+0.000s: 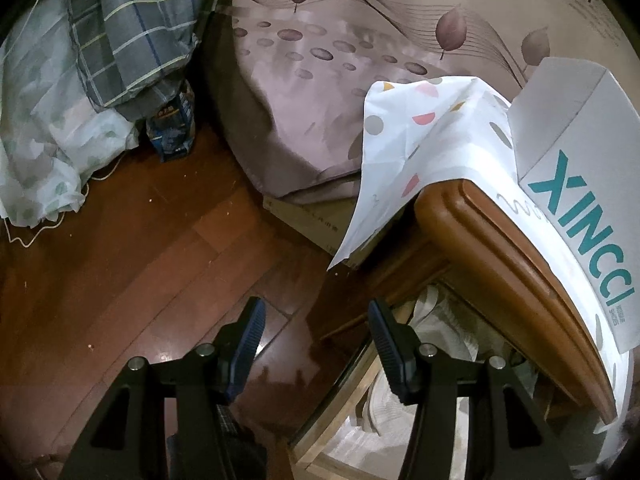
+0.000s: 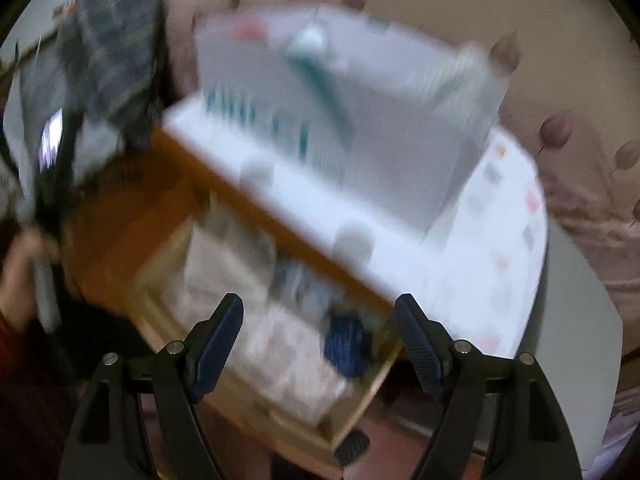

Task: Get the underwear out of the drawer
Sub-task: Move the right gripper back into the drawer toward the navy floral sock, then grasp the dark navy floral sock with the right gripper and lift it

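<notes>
In the left wrist view the drawer stands pulled out under the wooden nightstand top, with pale folded underwear inside. My left gripper is open and empty, hanging over the floor beside the drawer's corner. The right wrist view is smeared by motion. It looks down into the same drawer, which holds pale folded garments and a dark blue bundle. My right gripper hovers above them, jaws wide open, nothing between the pads.
A white box with teal lettering sits on a dotted cloth covering the nightstand. A bed with leaf-print bedding lies behind. Plaid and pale fabrics pile at the left over the wooden floor. A person's hand shows at the left edge.
</notes>
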Available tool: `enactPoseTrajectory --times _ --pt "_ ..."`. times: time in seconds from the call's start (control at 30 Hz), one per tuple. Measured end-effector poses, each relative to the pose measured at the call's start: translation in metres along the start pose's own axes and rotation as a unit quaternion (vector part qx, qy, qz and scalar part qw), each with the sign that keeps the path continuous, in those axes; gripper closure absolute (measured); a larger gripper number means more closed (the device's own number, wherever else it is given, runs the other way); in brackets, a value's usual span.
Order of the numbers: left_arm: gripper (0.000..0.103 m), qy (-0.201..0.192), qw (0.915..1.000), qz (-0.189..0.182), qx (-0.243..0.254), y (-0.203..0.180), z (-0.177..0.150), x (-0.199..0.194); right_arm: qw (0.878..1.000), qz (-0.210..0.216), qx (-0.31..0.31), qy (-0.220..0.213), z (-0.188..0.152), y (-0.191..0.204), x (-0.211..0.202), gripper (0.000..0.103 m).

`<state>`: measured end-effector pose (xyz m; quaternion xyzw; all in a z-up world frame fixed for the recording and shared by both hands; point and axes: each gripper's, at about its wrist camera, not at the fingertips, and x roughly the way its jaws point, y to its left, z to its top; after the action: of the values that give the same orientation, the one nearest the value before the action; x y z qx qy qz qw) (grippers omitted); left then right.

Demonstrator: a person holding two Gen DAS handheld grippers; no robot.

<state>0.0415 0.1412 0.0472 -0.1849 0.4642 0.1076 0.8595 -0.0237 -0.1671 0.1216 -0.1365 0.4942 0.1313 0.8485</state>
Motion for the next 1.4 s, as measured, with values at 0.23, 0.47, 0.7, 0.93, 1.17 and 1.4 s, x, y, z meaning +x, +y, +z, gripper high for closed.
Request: enactPoseTrajectory --times 0.23,0.47,0.7,0.93,1.17,1.4 --pt "0.048 0.015 0.9998 0.004 -0.015 0.007 0.001 0.006 0.995 -0.008 -0.024 0.097 -0.045 0.007 0.096 0.050" --pt "0.048 0.020 0.9998 0.008 -0.007 0.005 0.000 0.010 0.989 -0.029 -0.054 0.131 -0.051 -0.006 0.161 0.050" --pt "0.048 0.028 0.9995 0.010 0.013 -0.003 -0.003 0.015 0.982 -0.072 -0.147 0.096 -0.056 0.006 0.184 0.048" --pt "0.048 0.032 0.9992 0.012 0.023 -0.007 -0.005 0.017 0.979 -0.081 -0.149 0.111 -0.070 -0.003 0.221 0.049" --pt "0.048 0.038 0.9984 0.012 0.039 -0.015 -0.009 0.021 0.984 -0.067 -0.122 0.114 -0.073 -0.023 0.251 0.046" --pt "0.048 0.036 0.9978 0.019 0.051 -0.020 -0.013 0.022 0.989 -0.041 -0.093 0.104 -0.064 -0.046 0.268 0.039"
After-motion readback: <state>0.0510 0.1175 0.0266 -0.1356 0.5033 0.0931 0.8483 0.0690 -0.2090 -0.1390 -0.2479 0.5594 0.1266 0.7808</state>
